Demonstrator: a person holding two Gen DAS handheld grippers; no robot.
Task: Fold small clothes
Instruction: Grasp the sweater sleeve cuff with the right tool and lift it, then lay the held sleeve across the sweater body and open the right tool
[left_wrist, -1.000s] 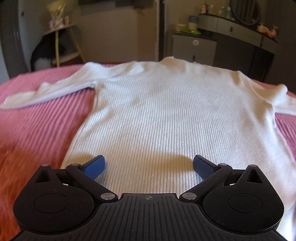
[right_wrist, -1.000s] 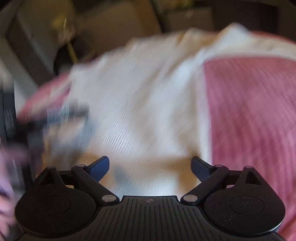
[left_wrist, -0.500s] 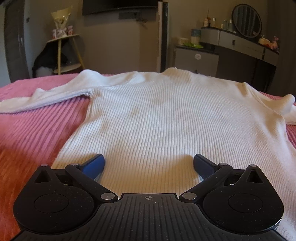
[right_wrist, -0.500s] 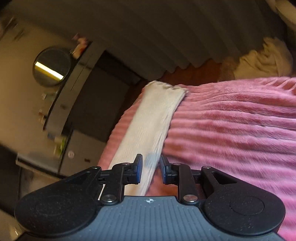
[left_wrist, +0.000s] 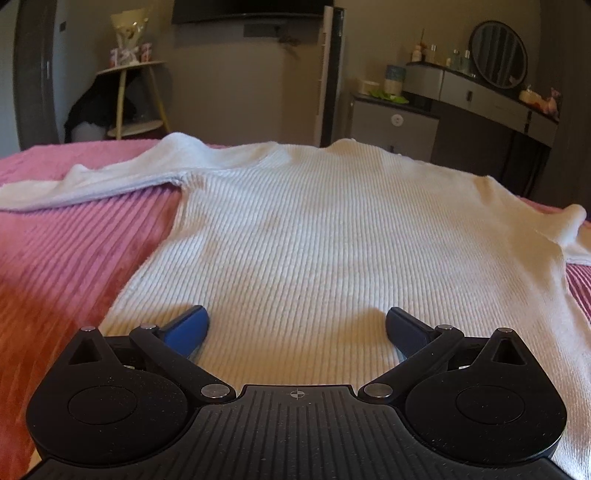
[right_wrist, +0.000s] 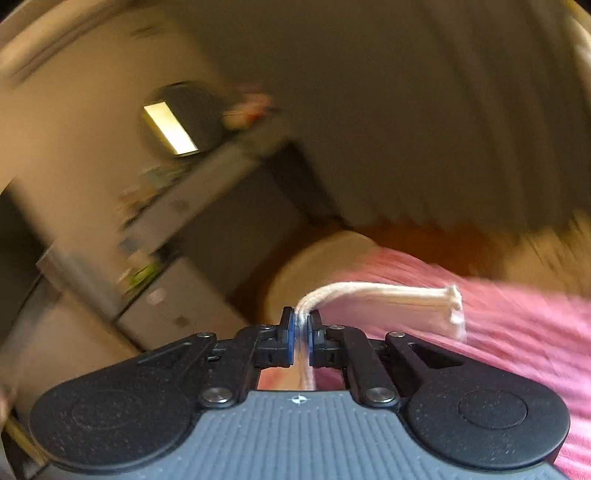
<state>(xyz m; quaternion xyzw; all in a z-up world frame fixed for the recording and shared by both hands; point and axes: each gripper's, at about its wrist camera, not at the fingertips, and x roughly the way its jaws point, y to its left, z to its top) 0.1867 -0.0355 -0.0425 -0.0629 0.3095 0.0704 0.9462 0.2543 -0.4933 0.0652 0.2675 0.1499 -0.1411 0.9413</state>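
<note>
Two grippers are shown over a white ribbed sweater (left_wrist: 325, 236), which is spread flat on a pink ribbed bedspread (left_wrist: 74, 258). The left gripper (left_wrist: 295, 328) is held low over the hem of the garment, its blue-padded fingers (left_wrist: 188, 326) spread wide with nothing clamped between them. One sleeve (left_wrist: 110, 177) is seen extended to the left across the bedspread. In the right wrist view, the right gripper (right_wrist: 302, 325) is closed tightly on a narrow band of the cream sleeve cuff (right_wrist: 388, 299), which arches out beyond the pads and hangs above the bedspread (right_wrist: 517, 332). A dresser with a round mirror (left_wrist: 498, 53) is visible behind the bed.
</note>
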